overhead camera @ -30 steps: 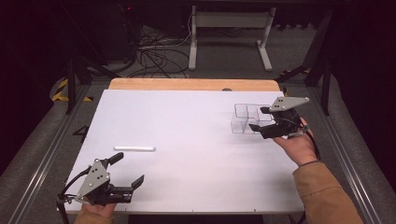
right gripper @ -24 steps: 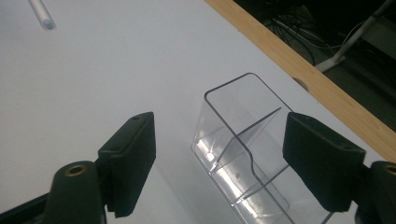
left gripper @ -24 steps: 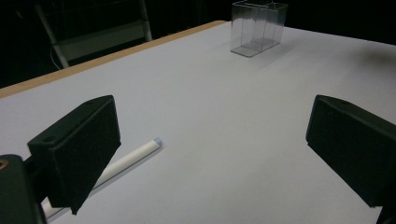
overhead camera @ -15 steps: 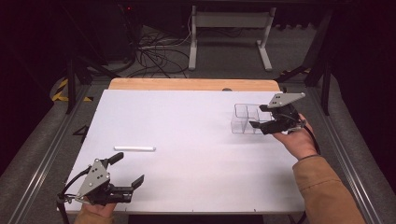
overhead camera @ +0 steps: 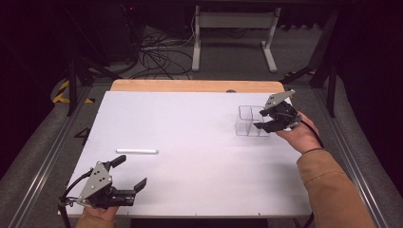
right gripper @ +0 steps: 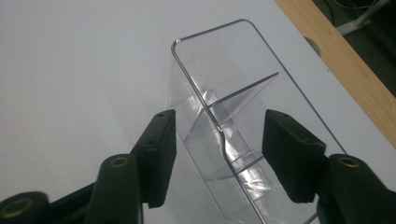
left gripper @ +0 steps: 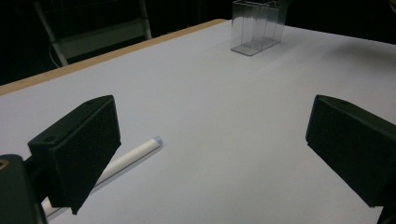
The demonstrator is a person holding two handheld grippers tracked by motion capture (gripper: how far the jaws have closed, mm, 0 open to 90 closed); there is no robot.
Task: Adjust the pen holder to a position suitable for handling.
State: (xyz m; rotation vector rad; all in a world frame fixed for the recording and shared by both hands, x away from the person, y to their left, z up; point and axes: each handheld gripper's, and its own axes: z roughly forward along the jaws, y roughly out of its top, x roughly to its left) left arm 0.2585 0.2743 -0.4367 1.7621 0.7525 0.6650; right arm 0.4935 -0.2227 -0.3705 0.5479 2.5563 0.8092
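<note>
1. The clear plastic divided box [overhead camera: 252, 121] stands on the white table [overhead camera: 199, 156] near its far right edge.
2. The right gripper [overhead camera: 263, 119] straddles the box's near side wall; its jaws have just been closing, one outside the wall and one inside, not yet pressing on it [right gripper: 219, 135].
3. The left gripper [overhead camera: 129, 173] rests at the near left corner, jaws wide apart and empty.
4. A white tube [overhead camera: 137, 151] lies flat just beyond the left gripper, well apart from the box [left gripper: 256, 25].
</note>
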